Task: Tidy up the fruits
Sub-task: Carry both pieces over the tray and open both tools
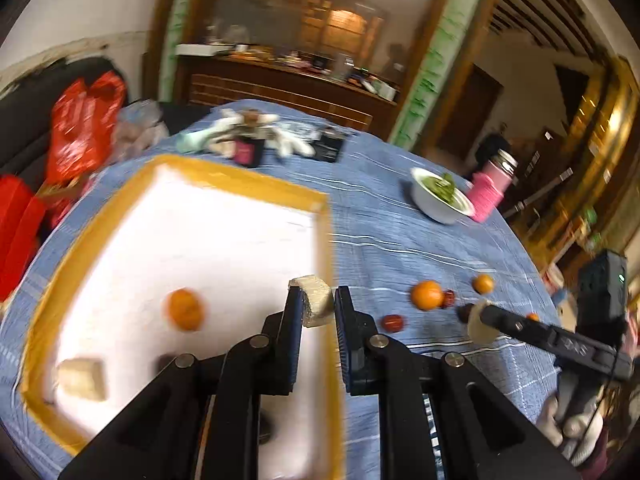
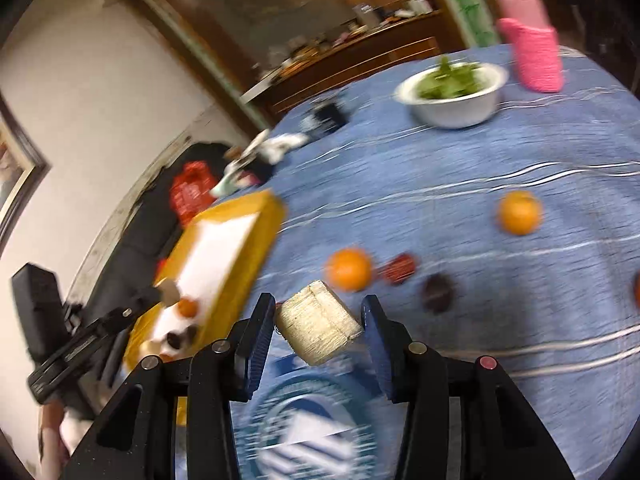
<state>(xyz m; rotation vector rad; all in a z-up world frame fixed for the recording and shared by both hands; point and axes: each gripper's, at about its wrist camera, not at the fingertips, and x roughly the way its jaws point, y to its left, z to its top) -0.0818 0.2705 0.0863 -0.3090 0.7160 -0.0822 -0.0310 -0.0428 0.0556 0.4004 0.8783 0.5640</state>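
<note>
Holding a pale block [image 1: 316, 300] in each closed tongs, left tongs [image 1: 316, 304] over the tray [image 1: 240, 184] edge, right tongs [image 2: 318, 320] beside it; lower each gently inside

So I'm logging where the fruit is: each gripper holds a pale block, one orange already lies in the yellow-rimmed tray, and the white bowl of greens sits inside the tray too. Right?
Not quite: the white bowl of greens stands on the blue tablecloth, outside the yellow-rimmed tray, as the left wrist view shows. The rest holds.
</note>
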